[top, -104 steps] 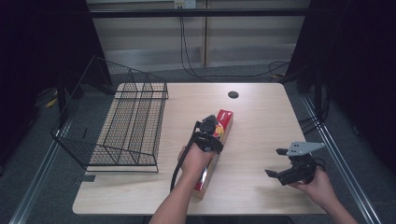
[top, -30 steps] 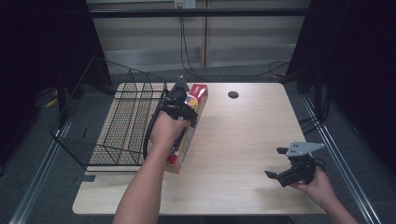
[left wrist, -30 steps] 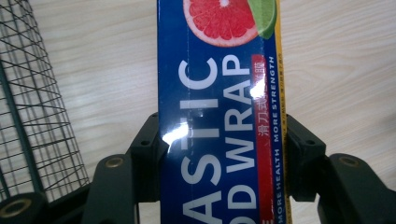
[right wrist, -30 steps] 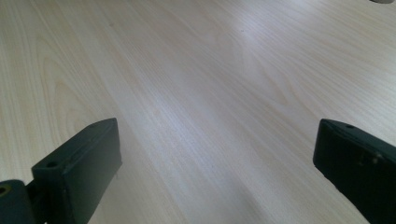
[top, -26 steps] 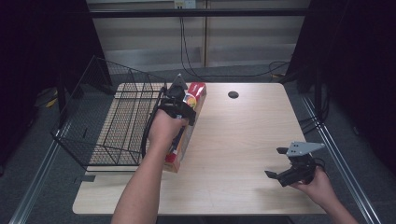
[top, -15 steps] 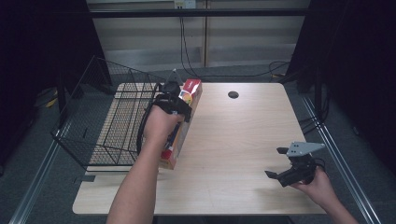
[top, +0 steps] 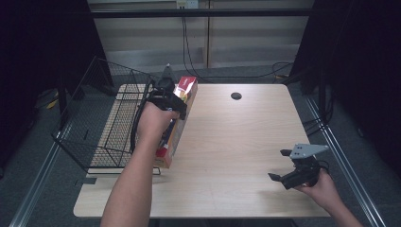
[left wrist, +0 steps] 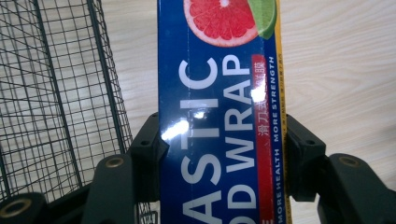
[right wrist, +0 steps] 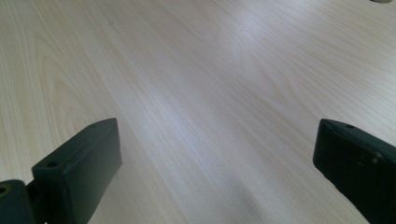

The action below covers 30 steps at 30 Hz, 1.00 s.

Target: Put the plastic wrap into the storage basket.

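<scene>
**Long box carried beside the wire basket, gripped across its width**

The table (top: 246, 142) carries a black wire basket (top: 106, 125) along its left edge. Just beside the basket's near wall, the left gripper (top: 172, 101) holds a long plastic wrap box (top: 177, 120) above the wood, tilted with one end up and away from the person. The right gripper (top: 293, 172) waits well apart at the near right corner, its jaws spread wide with nothing between them.

The main risk, as I judge it, is the box's length: held across its narrow width at one spot, the long carton could pivot in the pads or catch an end on the basket's rim if it goes that way. The glossy card may also let it slide under its own weight.

The high view gives the whole layout and the box's tilt, but the hand hides the grip. The left gripper view settles that: both jaws press flat against the box's two long sides, with the basket mesh close on one side. The right gripper view confirms bare wood between its open jaws
</scene>
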Available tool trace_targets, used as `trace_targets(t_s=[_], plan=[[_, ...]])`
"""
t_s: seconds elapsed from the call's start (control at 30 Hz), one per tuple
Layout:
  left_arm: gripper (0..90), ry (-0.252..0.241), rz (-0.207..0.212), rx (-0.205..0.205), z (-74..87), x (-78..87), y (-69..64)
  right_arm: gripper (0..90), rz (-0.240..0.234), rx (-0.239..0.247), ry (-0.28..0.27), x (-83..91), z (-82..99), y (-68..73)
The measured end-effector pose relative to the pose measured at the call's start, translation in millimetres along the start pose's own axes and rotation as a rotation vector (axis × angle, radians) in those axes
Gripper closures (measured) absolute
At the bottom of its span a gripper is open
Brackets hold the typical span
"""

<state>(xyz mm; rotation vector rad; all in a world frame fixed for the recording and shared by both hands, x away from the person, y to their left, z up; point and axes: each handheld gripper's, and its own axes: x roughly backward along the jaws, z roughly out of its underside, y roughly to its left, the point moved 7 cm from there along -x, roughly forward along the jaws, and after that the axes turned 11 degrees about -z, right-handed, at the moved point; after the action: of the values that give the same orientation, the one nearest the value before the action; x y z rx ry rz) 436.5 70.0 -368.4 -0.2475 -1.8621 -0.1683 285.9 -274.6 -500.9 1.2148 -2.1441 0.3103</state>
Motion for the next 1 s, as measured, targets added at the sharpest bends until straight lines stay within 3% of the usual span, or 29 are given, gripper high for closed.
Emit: trace_targets(t_s=[0.6, 1.0], plan=[[43.7, -0.015, -0.025, 0.029, -4.8, 18.8, 16.9, 0.8, 0.001, 0.002, -0.002, 0.1, -0.5, -0.5], [43.7, -0.011, -0.052, 0.057, -2.0, 29.4, 37.2, 0.8, -0.001, -0.002, -0.001, 0.0, -0.5, 0.3]])
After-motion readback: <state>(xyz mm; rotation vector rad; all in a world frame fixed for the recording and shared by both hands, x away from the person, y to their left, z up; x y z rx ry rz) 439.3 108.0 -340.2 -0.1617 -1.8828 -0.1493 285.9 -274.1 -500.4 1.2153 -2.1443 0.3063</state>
